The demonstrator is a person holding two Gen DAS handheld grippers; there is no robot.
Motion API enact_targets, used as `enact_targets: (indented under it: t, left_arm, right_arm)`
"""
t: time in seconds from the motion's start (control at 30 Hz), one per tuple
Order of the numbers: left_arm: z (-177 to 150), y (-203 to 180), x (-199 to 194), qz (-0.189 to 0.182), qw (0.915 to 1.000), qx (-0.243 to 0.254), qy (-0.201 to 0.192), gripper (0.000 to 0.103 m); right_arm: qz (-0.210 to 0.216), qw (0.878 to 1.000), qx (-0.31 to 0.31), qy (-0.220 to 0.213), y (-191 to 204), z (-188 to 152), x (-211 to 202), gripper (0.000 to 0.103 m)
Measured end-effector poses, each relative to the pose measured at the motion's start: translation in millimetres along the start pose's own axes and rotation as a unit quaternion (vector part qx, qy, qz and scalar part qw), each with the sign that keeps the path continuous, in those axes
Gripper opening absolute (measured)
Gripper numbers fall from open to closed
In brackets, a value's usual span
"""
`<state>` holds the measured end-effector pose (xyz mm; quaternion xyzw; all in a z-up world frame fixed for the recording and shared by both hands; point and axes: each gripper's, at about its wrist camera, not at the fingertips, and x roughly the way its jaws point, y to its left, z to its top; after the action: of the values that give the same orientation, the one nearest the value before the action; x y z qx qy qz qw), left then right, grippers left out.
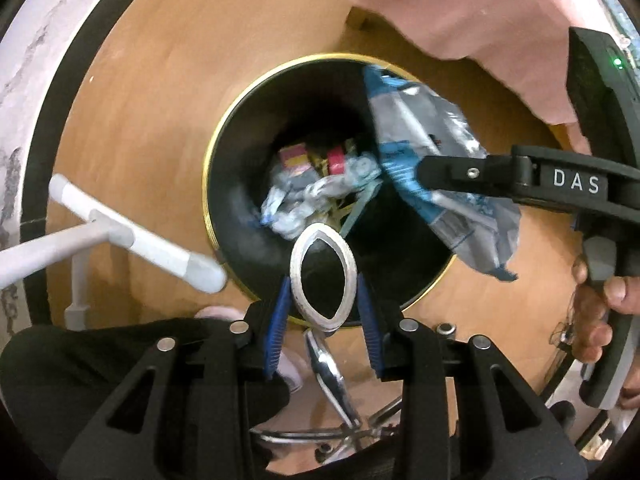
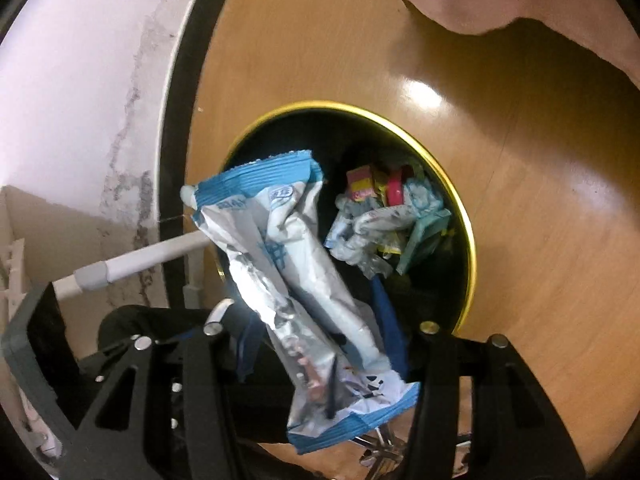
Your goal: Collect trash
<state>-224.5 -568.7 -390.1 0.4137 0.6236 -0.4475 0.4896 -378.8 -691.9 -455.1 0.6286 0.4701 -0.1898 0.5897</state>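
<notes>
Fingers: my left gripper (image 1: 323,292) pinches a squashed ring (image 1: 323,278), right gripper (image 2: 320,344) w/ wrapper (image 2: 304,280) between, grip unclear. Both over bin (image 1: 224,152), part-filled; drops left.

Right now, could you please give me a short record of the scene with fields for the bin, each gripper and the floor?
bin: black bin with gold rim, open, crumpled wrappers at the bottom
left gripper: shut on a squashed white ring, over the bin's near edge
right gripper: blue and silver wrapper between its fingers, hanging over the bin
floor: wooden floor; white pipe beside the bin
</notes>
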Motion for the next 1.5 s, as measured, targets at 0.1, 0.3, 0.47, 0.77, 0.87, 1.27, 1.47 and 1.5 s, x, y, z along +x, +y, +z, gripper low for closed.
enact_targets:
  t: [0.1,0.3,0.47,0.77,0.87,1.27,1.47,1.5]
  left_arm:
    - [1,-10,-8,0.007,0.9996,0.013,-0.023,0.084]
    - [-7,-45,-44,0.013,0.9965,0.055,-0.062,0.092]
    - [-40,-97,-145,-0.017,0.9776,0.107,-0.18,0.092]
    - [-165,-36,-359,0.015,0.8971,0.039,-0.44,0.094]
    - [-212,30,-398,0.1,0.8568,-0.072,-0.501,0.096]
    - [-408,206,-396,0.284,0.7202,-0.413,-0.48,0.096]
    - [-455,249,-366,0.282,0.7084,-0.468,-0.447,0.096]
    - [-459,253,-364,0.283,0.7083,-0.471,-0.443,0.096]
  right_arm:
    - [0.018,1.0,-0.001,-0.017,0,2,-15,0.084]
    - [-0.045,0.994,-0.009,-0.098,16,0,-87,0.086]
    - [-0.232,0.921,-0.068,-0.306,47,-31,-212,0.096]
    - [-0.236,0.785,-0.092,-0.565,206,-129,-328,0.096]
    - [-0.185,0.759,-0.227,-0.582,302,-175,-305,0.096]
    - [0.001,0.756,-0.504,-0.417,502,-330,-137,0.096]
    - [-0.015,0.732,-0.564,-0.381,538,-380,-71,0.096]
    - [-0.02,0.731,-0.57,-0.375,542,-389,-62,0.096]
